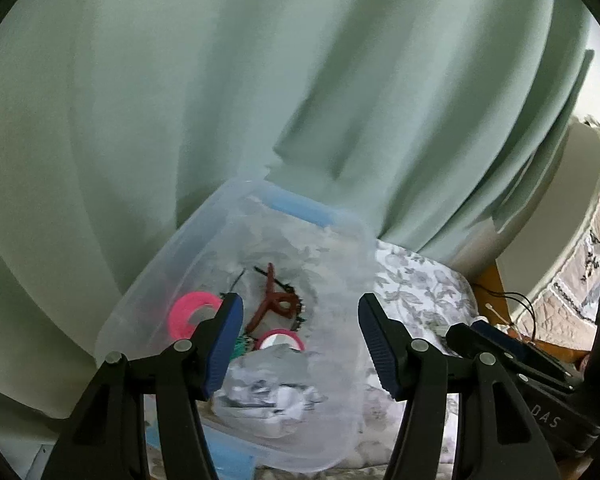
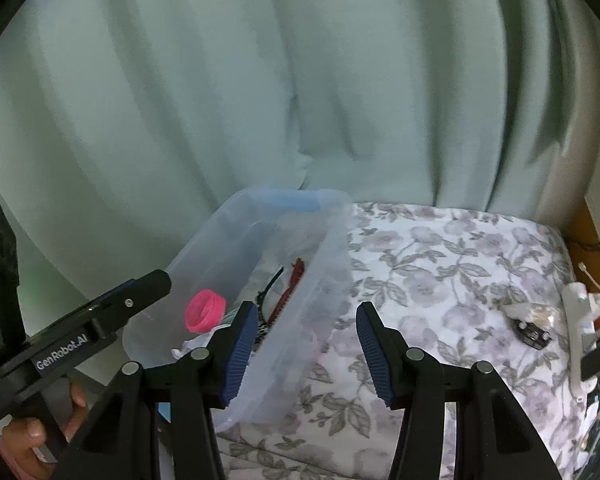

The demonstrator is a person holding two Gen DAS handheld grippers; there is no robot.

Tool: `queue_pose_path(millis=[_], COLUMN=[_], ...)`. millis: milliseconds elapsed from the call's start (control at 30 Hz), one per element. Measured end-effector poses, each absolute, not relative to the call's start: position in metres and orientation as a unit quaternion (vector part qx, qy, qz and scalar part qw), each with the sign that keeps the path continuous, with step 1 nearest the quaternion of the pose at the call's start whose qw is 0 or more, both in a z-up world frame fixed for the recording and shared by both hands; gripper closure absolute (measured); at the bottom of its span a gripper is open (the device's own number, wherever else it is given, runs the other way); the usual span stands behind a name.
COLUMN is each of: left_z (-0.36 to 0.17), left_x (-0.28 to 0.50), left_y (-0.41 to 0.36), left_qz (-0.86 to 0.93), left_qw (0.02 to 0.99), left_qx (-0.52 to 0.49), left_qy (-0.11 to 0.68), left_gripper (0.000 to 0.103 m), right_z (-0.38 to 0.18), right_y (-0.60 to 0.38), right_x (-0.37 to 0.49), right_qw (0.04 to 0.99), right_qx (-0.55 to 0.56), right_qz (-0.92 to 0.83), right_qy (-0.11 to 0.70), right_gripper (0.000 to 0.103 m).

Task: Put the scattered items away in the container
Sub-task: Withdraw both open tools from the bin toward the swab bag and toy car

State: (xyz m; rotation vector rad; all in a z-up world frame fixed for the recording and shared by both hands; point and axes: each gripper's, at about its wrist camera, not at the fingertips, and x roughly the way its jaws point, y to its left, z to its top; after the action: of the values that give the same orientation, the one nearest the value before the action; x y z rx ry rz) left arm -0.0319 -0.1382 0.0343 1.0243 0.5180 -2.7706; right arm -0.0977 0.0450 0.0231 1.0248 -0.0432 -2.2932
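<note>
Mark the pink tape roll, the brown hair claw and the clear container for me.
pink tape roll point(image 1: 192, 314), left wrist view, on its pink ring.
brown hair claw point(image 1: 274, 304), left wrist view, on its body.
clear container point(image 2: 332, 248), right wrist view, on its right wall.

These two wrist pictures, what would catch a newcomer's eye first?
Probably the clear plastic container on the flowered bedspread, with the bright pink tape roll and a reddish-brown hair claw inside. Behind it, a pale green curtain fills the upper half of both views. A small dark item lies alone on the bedspread, right of the container.
</note>
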Motion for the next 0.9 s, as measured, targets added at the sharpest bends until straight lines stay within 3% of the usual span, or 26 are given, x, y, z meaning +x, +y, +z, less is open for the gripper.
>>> queue_pose_path(millis=[367,667,900], left_z=[0.052,0.055,0.044], left_x=[-0.051,-0.061,-0.067], left_y=[-0.055,-0.013,0.012], left_qz=[-0.938,-0.944,-0.942], left_qw=[-0.014,-0.07,-0.096], left_qx=[0.328,0.288,0.291], left_qy=[0.113,0.141,0.133], left_gripper=[0.042,0.042,0.038], right_z=[0.021,0.018,0.007], right_y=[0.141,0.224,0.256], right_x=[-0.105,-0.109,-0.109], right_qw=[0.237,0.162,0.126], right_qx=[0.373,0.352,0.353], right_qz=[-0.892,-0.909,-0.911], right_qy=[-0.092,-0.153,-0.17], right_gripper=[0.048,0.046,0.036])
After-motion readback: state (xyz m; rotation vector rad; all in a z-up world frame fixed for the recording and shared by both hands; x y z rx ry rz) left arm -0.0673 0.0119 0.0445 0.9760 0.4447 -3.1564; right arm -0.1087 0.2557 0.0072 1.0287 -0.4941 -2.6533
